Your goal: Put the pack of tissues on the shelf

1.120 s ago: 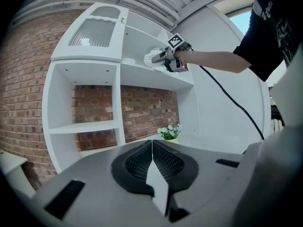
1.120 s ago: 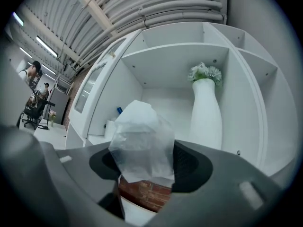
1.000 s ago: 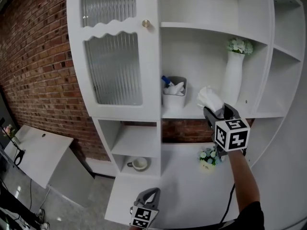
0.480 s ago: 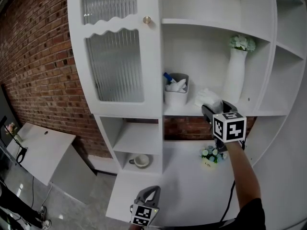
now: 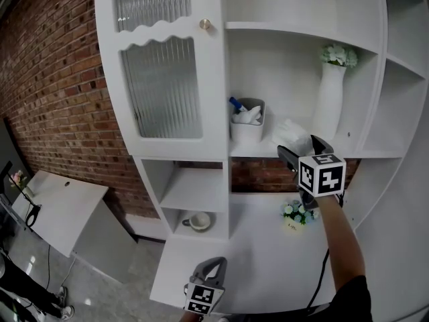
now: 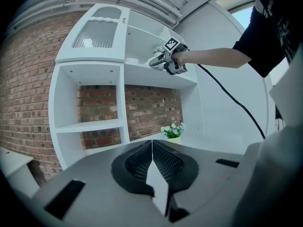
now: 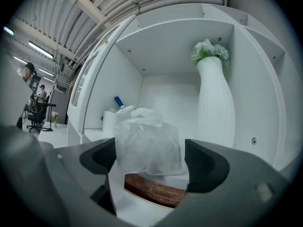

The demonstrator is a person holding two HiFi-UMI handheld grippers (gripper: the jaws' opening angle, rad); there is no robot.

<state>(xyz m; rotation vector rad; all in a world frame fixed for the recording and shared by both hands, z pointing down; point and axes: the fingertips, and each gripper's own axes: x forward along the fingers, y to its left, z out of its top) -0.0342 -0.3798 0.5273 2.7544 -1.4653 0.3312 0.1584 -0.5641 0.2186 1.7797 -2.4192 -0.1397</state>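
A: Checking pack of tissues [image 5: 290, 131]. Which way up?

B: Sits upright on shelf [image 5: 267, 151], at the front edge. Crumpled tuft of wrapper points up. Broad face turned toward right gripper [image 5: 301, 149].

A: Long axis?

B: Can't tell. Looks about as wide as tall in right gripper view [image 7: 148, 145], tuft adding a bit of height. Reads as just a white lump in head view.

A: Neighbours on the shelf?

B: Between white holder [image 5: 247, 123] on the left and tall white vase [image 5: 328, 109] on the right. Apart from both.

A: Position against right gripper?

B: Dead centre between the jaws, just ahead of the pads in right gripper view [image 7: 150, 163]. Flanked on both sides, bottom resting on shelf lip [image 7: 92, 136].

A: Jaw state?

B: Spread wide, just been opening with pack between them. No squeeze visible on the wrapper; pads close beside it, not pressing in.

A: Left gripper [image 5: 208, 274]?

B: Low near the bottom of head view, well apart from shelf and pack. Jaws pressed together in left gripper view [image 6: 152, 148], nothing between them.
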